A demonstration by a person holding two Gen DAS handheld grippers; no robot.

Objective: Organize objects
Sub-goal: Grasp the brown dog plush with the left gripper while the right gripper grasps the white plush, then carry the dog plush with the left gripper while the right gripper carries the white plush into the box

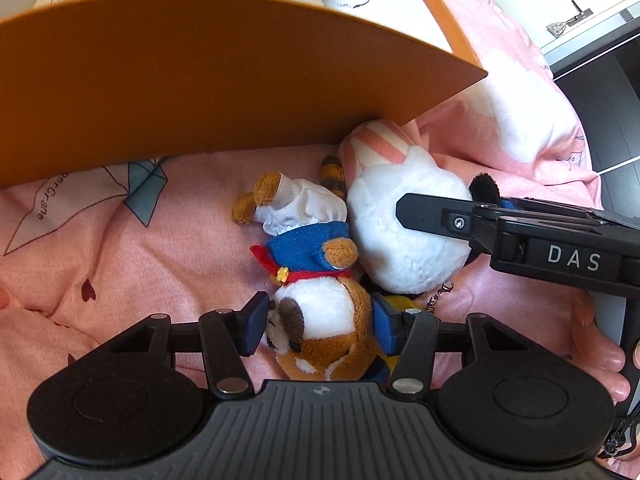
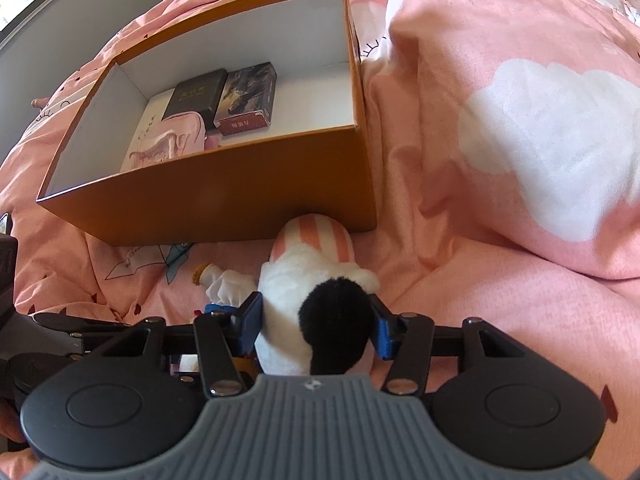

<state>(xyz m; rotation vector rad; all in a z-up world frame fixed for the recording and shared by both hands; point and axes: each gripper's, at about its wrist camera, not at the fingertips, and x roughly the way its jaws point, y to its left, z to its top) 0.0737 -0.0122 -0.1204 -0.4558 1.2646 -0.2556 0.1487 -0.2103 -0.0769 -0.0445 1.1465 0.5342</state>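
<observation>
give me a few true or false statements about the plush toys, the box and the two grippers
1. The left gripper has the brown plush toy between its fingers. True.
2. The orange box is empty. False: two small boxes and a pink item lie inside.
3. The right gripper has the white plush toy between its fingers. True.
4. Both toys are already in the box. False: they lie on the pink bedding beside it.

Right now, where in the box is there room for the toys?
The orange box has bare white floor right of the two small boxes, toward its right wall. Its left end is crowded: pink cloth and those boxes.
</observation>
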